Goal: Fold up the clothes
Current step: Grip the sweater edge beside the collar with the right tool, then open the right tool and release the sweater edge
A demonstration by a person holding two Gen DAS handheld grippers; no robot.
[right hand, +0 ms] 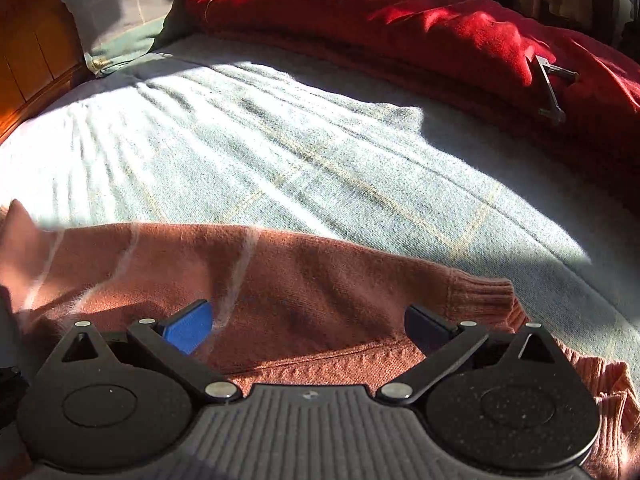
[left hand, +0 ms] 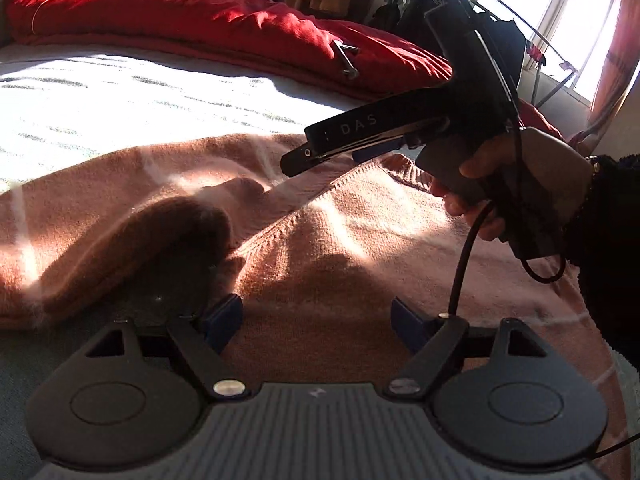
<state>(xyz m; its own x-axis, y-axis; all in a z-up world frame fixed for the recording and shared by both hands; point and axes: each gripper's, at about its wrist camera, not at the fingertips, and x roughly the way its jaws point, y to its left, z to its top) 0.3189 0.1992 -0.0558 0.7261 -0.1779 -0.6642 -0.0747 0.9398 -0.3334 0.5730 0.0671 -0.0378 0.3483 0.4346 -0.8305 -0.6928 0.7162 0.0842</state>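
One salmon sweater [left hand: 328,240] spread on the bed [right hand: 280,152], low in frame under both tools. Left tool [left hand: 316,316] spread, empty; right tool [right hand: 308,326] likewise.

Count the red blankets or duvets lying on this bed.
1: a red duvet bunched along the far side of the bed, beyond the orange sweater. The pillow end is partly out of view, so more may be hidden.
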